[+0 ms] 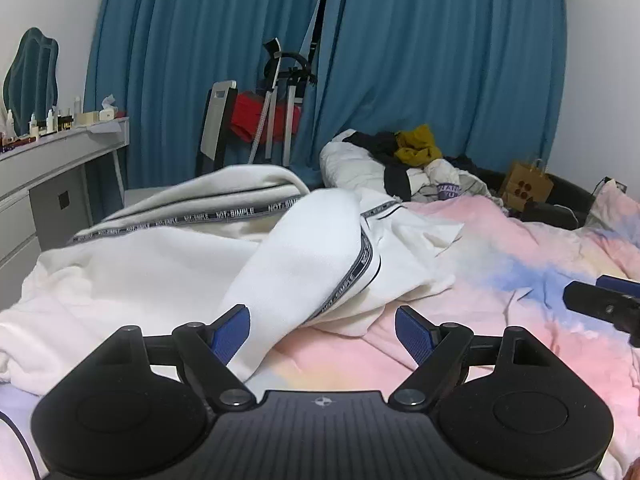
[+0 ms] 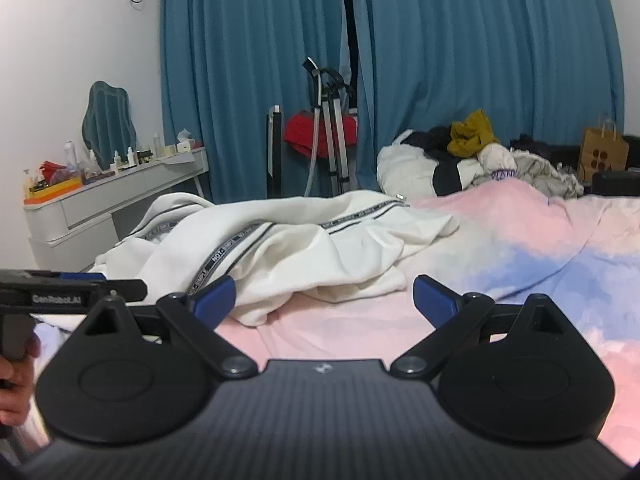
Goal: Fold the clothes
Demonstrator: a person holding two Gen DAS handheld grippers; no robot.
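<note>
- A white garment [image 1: 168,264] of soft, thick knit lies crumpled on the bedsheet [image 1: 500,240], a smooth cotton printed in pastel pink, blue and yellow clouds.
- A grey woven tape reading "NOT SIMPLE", edged by a thin black line, runs along its seams; three stretches of it show in the right wrist view.
- One fold rises in a rounded hump, the rest falls in loose creases; the garment is not yet folded flat.
- The left gripper [image 1: 322,330] has its two blue ribbed pads spread wide, released, the left pad touching the cloth edge.
- The right gripper [image 2: 324,298] also has two blue pads parted and grasps nothing, just short of the garment's near hem.
- One heap of clothes [image 2: 472,156] sits at the far end, topped by a mustard piece.
- One brown paper bag [image 2: 602,154] stands beside it.
- Two teal pleated curtains [image 2: 480,60] hang behind.
- One grey vanity desk [image 2: 116,200] carries several small bottles.
</note>
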